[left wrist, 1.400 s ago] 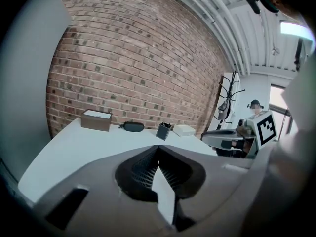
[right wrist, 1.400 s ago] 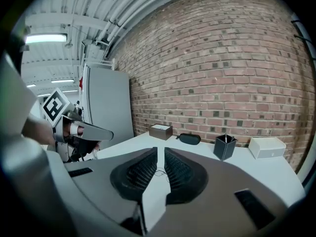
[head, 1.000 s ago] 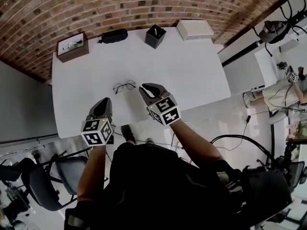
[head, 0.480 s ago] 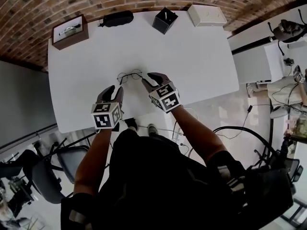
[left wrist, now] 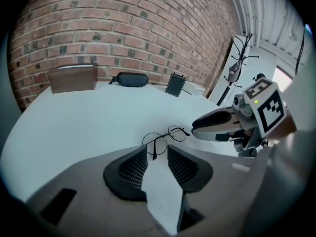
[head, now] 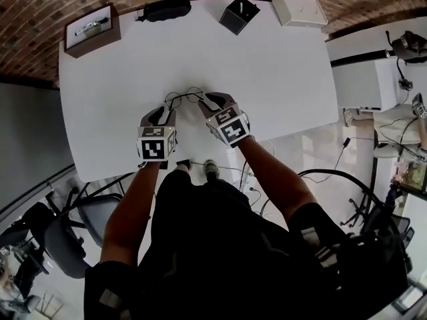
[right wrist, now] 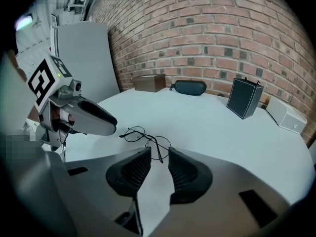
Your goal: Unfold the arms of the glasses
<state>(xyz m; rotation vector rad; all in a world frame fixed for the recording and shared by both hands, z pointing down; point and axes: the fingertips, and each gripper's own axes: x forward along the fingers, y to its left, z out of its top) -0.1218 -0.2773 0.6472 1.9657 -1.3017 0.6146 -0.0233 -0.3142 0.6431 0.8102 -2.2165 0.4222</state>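
Note:
Thin round wire glasses (head: 185,98) lie on the white table (head: 267,79), arms folded. My left gripper (head: 165,114) hovers just near-left of them, my right gripper (head: 212,102) just to their right. Both have just been opening and stand open, the left wider. In the left gripper view a folded arm of the glasses (left wrist: 165,136) shows in the gap at the tips of my left gripper (left wrist: 157,154), untouched by the pads. The right gripper view shows the same at the glasses (right wrist: 143,137): an arm tip sits between the tips of my right gripper (right wrist: 159,157), not pinched.
Along the table's far edge by the brick wall stand a brown wooden box (head: 92,27), a black glasses case (head: 165,9), a dark square holder (head: 239,14) and a white box (head: 299,9). The near table edge is just behind my hands; a chair (head: 67,239) is lower left.
Both grippers have moved forward and down across the table to the glasses and now flank them closely. The glasses have not moved on the table.

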